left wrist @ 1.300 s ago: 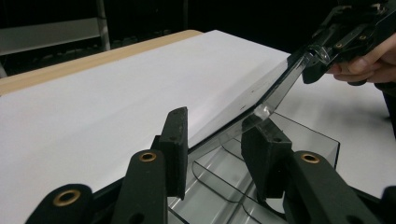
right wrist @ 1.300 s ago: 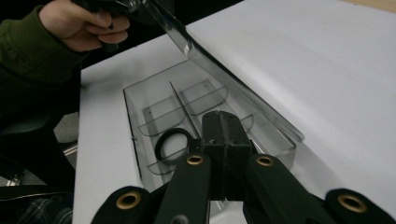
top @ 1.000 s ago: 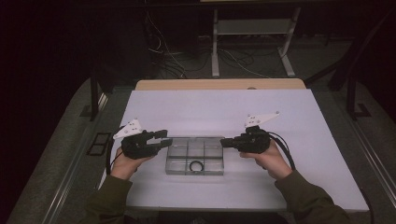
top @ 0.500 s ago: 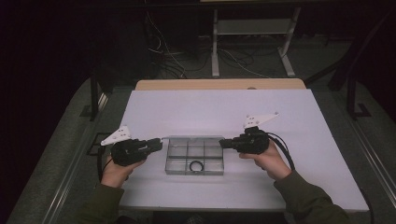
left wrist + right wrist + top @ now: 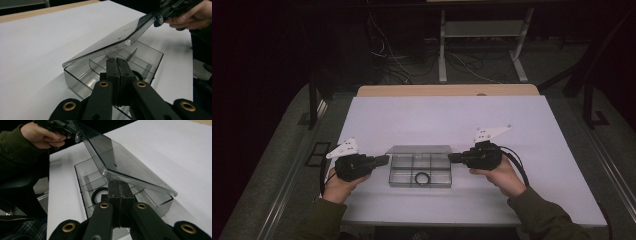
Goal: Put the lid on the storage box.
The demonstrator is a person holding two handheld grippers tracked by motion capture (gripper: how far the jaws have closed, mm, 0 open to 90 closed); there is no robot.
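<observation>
Two grippers, one box, one lid, one ring

Left gripper (image 5: 387, 159) jaws have just been closing and now pinch the lid's (image 5: 419, 149) left front corner. The right gripper (image 5: 450, 158) is clamped on the other corner, so the lid's tilted up over the clear box (image 5: 395, 176) mid-table. A black ring (image 5: 422, 177) sits in the front middle compartment, half hidden behind the jaws in both gripper views. Both hands are low and level, pointing inward.

Clear compartment box (image 5: 420, 172), lid (image 5: 112, 41) raised aslant; black ring (image 5: 422, 177) inside

Compartment box (image 5: 420, 170) on table (image 5: 442, 117), ring (image 5: 422, 177) in its near middle compartment, lid (image 5: 110, 41) tilted above.
</observation>
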